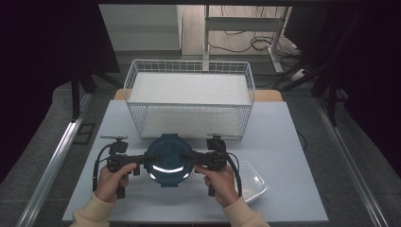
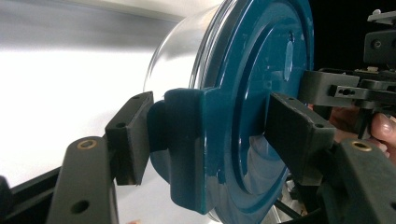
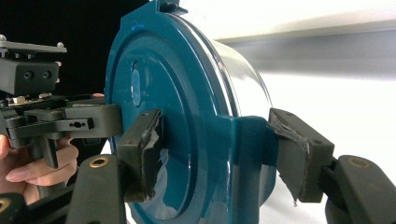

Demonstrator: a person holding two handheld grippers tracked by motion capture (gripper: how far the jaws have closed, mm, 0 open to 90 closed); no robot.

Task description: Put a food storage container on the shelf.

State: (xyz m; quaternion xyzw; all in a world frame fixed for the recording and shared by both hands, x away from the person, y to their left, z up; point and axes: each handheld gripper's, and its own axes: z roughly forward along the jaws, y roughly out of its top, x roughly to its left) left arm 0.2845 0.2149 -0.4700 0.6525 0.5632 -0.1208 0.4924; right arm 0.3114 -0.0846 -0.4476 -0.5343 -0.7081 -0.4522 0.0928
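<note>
A round clear container with a dark teal lid (image 1: 169, 160) is in front of the basket, lid up, between both grippers. My left gripper (image 1: 142, 160) is shut on the latch flap at the lid's left side. In the left gripper view its two pads squeeze that teal flap (image 2: 187, 140), one on the lid's top face and one against the flap's outer side. My right gripper (image 1: 195, 158) is shut on the opposite flap (image 3: 243, 154) in the same way. I cannot tell whether the container rests on the table or hangs just above it.
A white wire basket (image 1: 189, 71) with a white liner stands right behind the container. A clear plastic tray (image 1: 253, 182) lies at the front right, beside the right hand. The pale table (image 1: 293, 142) has free room left and right of the basket.
</note>
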